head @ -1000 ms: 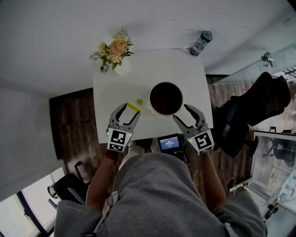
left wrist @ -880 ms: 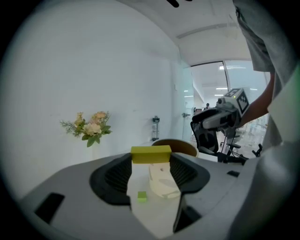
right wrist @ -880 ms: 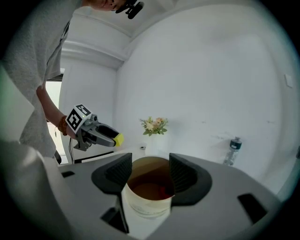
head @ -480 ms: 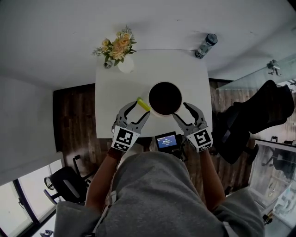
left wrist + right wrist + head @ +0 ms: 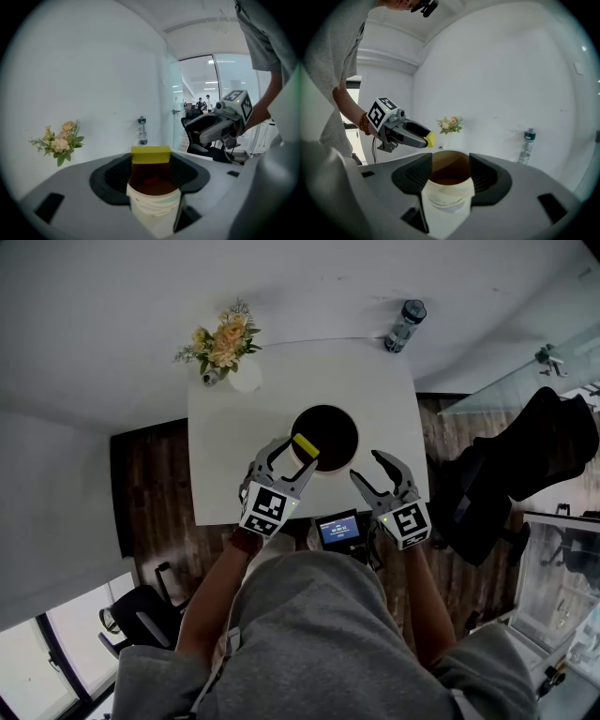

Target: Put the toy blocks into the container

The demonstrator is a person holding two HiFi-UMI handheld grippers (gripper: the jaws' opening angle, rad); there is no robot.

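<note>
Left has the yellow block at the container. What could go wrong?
The yellow block sits only at the tips of the fingers of the left gripper; it could slip early.
It hangs above the near rim of the container, not the middle; released here, it may bounce onto the table.
The right gripper is open, off the container; a knock could shift it.

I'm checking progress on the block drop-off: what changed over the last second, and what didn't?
The left gripper, shut on the yellow block, carried it from above the table, left of the container, to over the container's rim. Nothing was let go. The right gripper remains open beside the container; flowers and bottle unchanged.
</note>
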